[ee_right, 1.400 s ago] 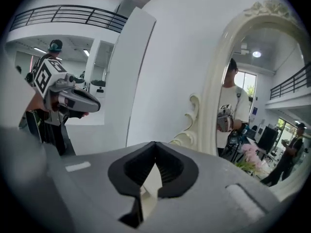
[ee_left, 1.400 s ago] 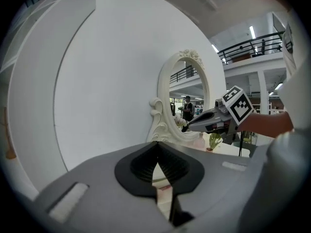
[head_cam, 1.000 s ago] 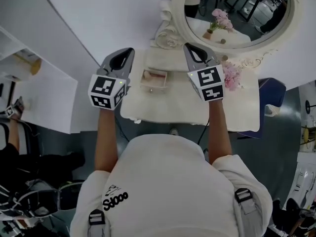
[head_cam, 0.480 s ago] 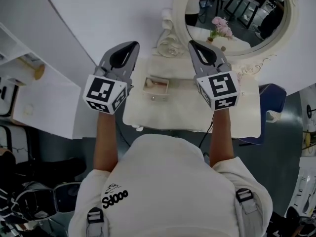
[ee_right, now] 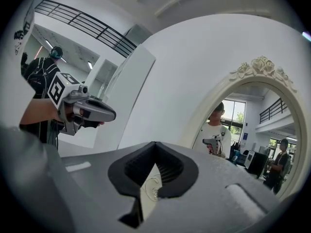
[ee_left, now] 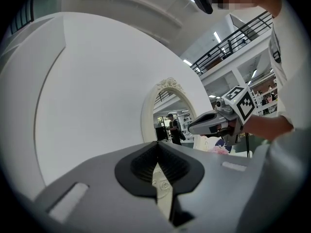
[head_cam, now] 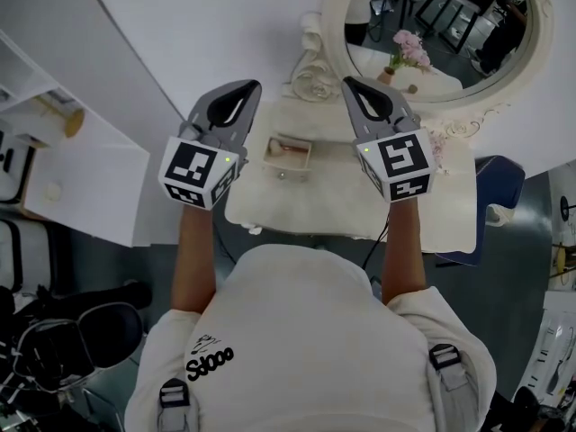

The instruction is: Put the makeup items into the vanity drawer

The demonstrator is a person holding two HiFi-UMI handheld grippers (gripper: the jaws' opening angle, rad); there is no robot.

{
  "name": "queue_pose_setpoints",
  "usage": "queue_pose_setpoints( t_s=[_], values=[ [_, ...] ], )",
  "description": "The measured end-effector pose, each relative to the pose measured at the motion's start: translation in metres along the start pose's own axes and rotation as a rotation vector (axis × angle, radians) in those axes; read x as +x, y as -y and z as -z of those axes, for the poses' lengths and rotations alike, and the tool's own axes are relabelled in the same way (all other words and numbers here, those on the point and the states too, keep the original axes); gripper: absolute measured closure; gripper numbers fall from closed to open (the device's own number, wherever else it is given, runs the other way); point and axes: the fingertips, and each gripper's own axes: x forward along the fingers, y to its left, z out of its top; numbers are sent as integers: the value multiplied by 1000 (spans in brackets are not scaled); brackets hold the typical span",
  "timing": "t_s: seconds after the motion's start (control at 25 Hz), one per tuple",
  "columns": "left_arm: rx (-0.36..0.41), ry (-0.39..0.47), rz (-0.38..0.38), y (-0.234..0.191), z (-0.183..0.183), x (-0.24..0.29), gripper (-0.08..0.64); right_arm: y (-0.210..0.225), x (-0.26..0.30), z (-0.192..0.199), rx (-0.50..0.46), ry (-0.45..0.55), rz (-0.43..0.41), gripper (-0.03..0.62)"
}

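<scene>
Overhead, only the head view shows the vanity drawer. It stands open on the white vanity top, between the two grippers, and a pale pinkish item lies inside, too small to name. The gripper views miss the drawer. They look level at the white wall and the oval mirror, where a person in a white shirt is reflected.

The left gripper and right gripper are held side by side on outstretched forearms, pointing toward the mirror, above the vanity and apart from the drawer. Both pairs of jaws are pressed together with nothing between them.

Pink flowers show in the mirror's reflection. A white shelf unit stands at the left.
</scene>
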Motion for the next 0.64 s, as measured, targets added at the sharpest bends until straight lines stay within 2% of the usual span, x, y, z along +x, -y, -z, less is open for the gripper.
queue_pose_setpoints(
  t_s=[0.64],
  values=[
    [-9, -23, 9, 6, 10, -2, 544, -8, 4, 9, 10, -5, -23, 591]
  ],
)
